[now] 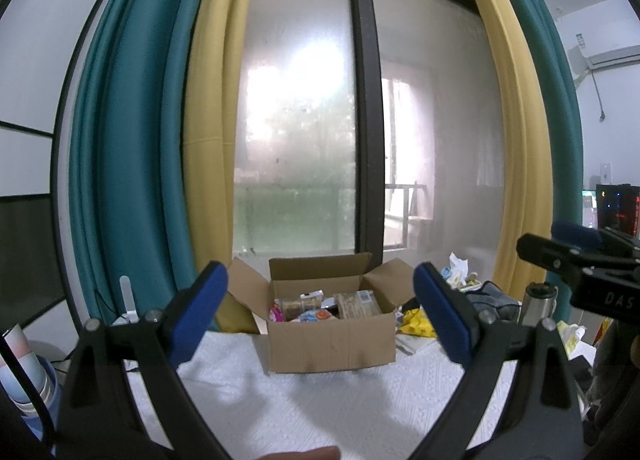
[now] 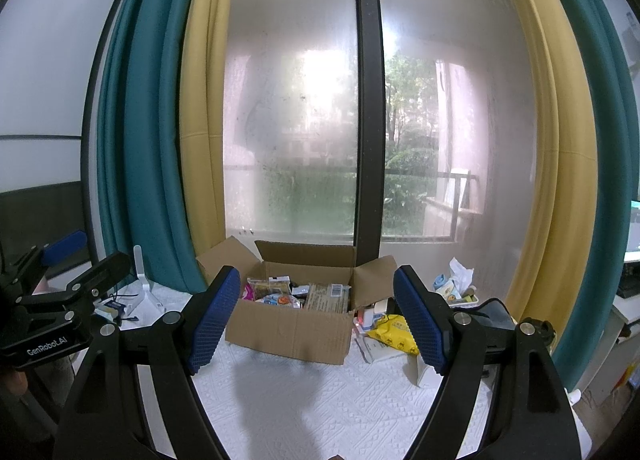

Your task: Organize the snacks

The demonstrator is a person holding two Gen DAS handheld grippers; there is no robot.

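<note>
On my left gripper (image 1: 320, 314) the jaws stand wide apart with nothing between them, their blue pads (image 1: 196, 314) matte and slab-shaped on black angular arms. My right gripper (image 2: 316, 320) is likewise spread and empty, its blue pads (image 2: 214, 324) showing a fine knurled grid. Both hang above the counter (image 2: 340, 400), which is covered by a white cloth with an embossed diamond weave. Beyond the jaws, toward the counter's far edge, sits a corrugated cardboard box (image 1: 332, 344), rectangular, its four flaps folded outward, the front wall creased. Inside it lie the snacks (image 1: 320, 306): glossy printed wrappers packed close, plus a flat brownish packet with a pale label leaning at the right end. Just beside the box's right wall, on the cloth, a crinkled yellow snack bag (image 2: 394, 334) rests on some white paper. Further toward the far right corner are a dark soft pouch (image 1: 494, 300), a metal cylindrical bottle (image 1: 538, 302) and small cluttered packets. Behind everything hang smooth teal and mustard curtains (image 2: 200, 139) framing fogged glass.
</note>
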